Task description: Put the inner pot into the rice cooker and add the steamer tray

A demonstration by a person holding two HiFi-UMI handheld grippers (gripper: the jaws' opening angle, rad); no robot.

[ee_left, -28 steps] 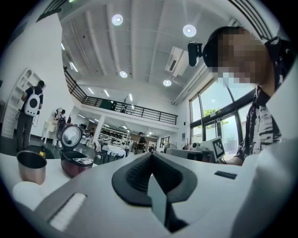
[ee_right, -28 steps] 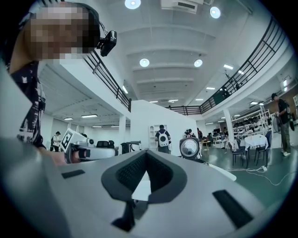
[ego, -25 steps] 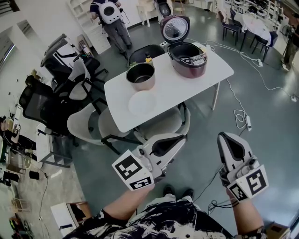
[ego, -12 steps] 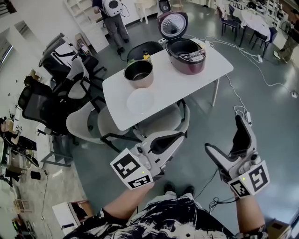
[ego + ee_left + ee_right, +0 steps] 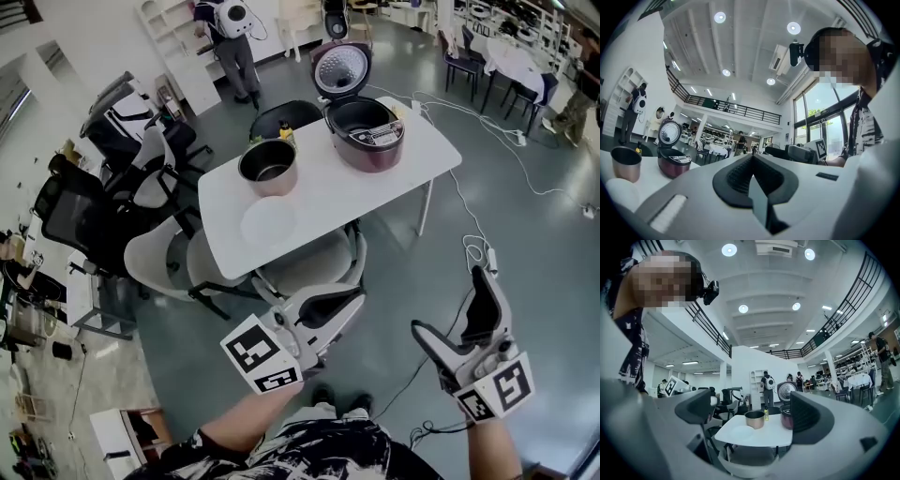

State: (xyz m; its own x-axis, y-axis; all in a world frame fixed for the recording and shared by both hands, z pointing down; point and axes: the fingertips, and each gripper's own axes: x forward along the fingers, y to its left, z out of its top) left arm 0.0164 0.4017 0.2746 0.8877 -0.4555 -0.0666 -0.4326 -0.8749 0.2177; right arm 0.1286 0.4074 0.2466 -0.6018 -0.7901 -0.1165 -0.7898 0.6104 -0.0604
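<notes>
Head view: looked steeply down frm above; table [image 5: 337,202] upper centre, far off.
Left gripper view: faced level; rice cooker [image 5: 673,161] lower left, far.
Right gripper view: faced table square-on, lower centre, far.
Shared: table w/ rice cooker, all 3 views.

White table [image 5: 328,199]: inner pot [image 5: 268,167], open rice cooker [image 5: 364,134], steamer tray [image 5: 270,222].

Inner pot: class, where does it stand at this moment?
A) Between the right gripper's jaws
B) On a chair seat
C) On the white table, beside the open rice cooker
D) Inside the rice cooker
C: in the head view the inner pot stands on the white table, apart from and to the left of the rice cooker, whose lid is raised.
</notes>
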